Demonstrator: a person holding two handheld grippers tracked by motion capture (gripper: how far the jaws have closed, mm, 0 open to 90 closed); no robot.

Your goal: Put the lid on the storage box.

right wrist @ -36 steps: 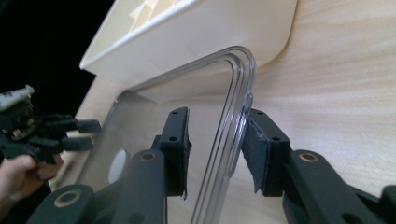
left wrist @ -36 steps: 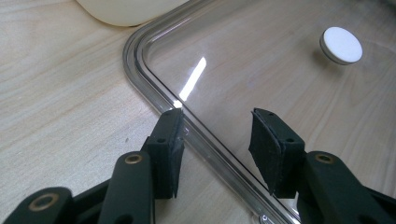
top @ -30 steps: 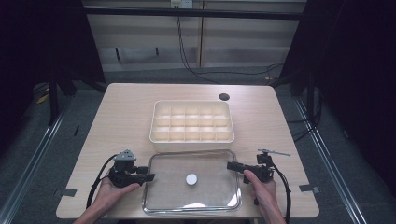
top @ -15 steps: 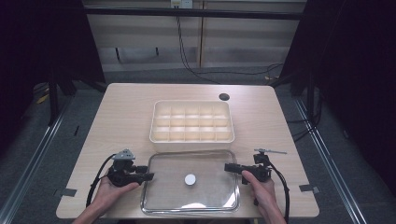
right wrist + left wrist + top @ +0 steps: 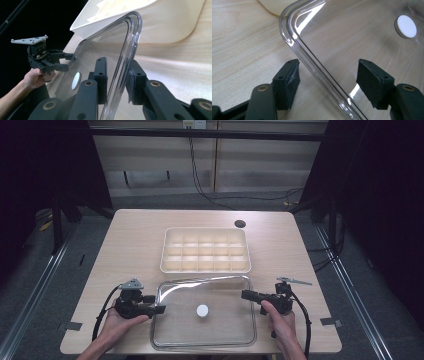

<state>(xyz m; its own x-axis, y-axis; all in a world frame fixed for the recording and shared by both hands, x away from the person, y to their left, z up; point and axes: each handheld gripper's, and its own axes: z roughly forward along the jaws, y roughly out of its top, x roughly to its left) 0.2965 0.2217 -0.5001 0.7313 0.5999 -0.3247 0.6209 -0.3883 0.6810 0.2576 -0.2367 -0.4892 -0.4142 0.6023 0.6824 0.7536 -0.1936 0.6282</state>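
A clear plastic lid (image 5: 220,330) with a white round knob (image 5: 202,310) lies flat at the table's front. My left gripper (image 5: 161,309) is at its left edge and open, its jaws straddling the rim (image 5: 312,67) without touching it. My right gripper (image 5: 245,295) is at the lid's right edge. In the right gripper view its jaws (image 5: 118,75) stand close together on either side of the rim (image 5: 132,42), shut on it. A cream compartment tray (image 5: 205,269) sits just behind the lid.
A dark round hole (image 5: 240,224) marks the table behind the tray. Bare wood runs along the left (image 5: 125,255) and right of the tray. Black cables trail from both grippers toward the front edge. Dark floor surrounds the table.
My right gripper has edged slightly left onto the lid's right rim. The left gripper and the lid have barely moved.
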